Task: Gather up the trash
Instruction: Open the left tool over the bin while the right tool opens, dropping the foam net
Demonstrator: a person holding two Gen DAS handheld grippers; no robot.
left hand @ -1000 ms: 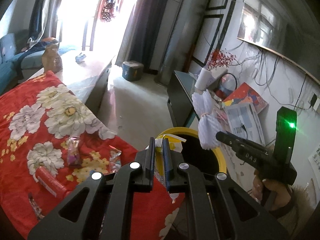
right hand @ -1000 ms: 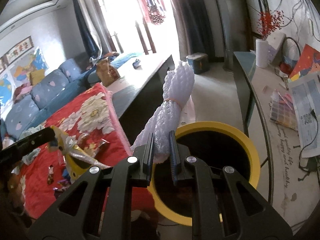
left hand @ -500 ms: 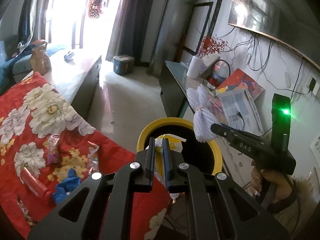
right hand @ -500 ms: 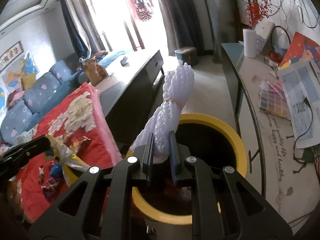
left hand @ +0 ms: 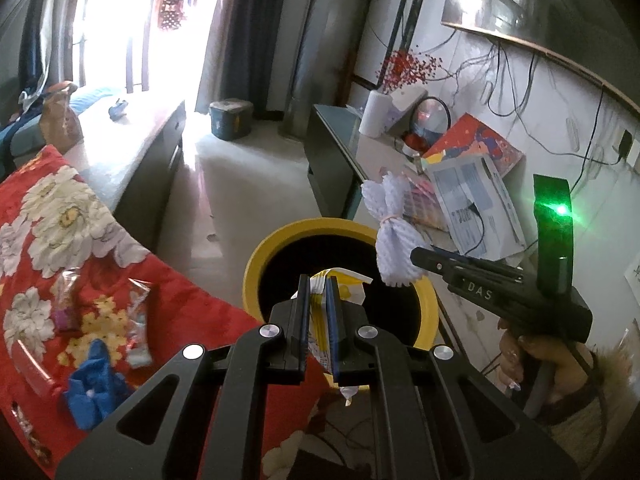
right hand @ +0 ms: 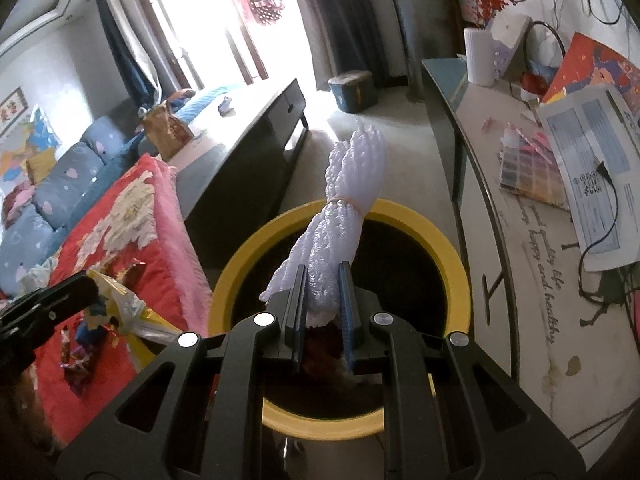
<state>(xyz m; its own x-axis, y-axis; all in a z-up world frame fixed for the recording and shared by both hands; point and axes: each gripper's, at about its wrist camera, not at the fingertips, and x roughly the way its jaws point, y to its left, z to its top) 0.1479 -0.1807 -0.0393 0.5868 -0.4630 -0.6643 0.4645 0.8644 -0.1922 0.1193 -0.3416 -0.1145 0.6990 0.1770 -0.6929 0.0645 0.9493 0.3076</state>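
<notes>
A round bin with a yellow rim (right hand: 460,264) and a dark inside stands on the floor, between a worktop under a red flowered cloth (left hand: 52,216) on the left and a long side worktop strewn with papers on the right. Both pairs of tongs hover over the bin's mouth, pointing steeply down into it.

The right tongs (right hand: 323,280) are clamped on the lower end of a white foam net bundle (right hand: 344,200). Its long axis runs up and away from the tongs, across the bin opening, so it looks set to fall inside once let go.

The left tongs (left hand: 316,292) are pinched tight on a yellow and white wrapper (left hand: 340,284), held over the near-left part of the mouth.

Something brownish shows dimly at the bin's bottom; what it is cannot be told.

More wrappers and a crumpled blue scrap (left hand: 94,384) lie on the red cloth, well apart from both tongs.
</notes>
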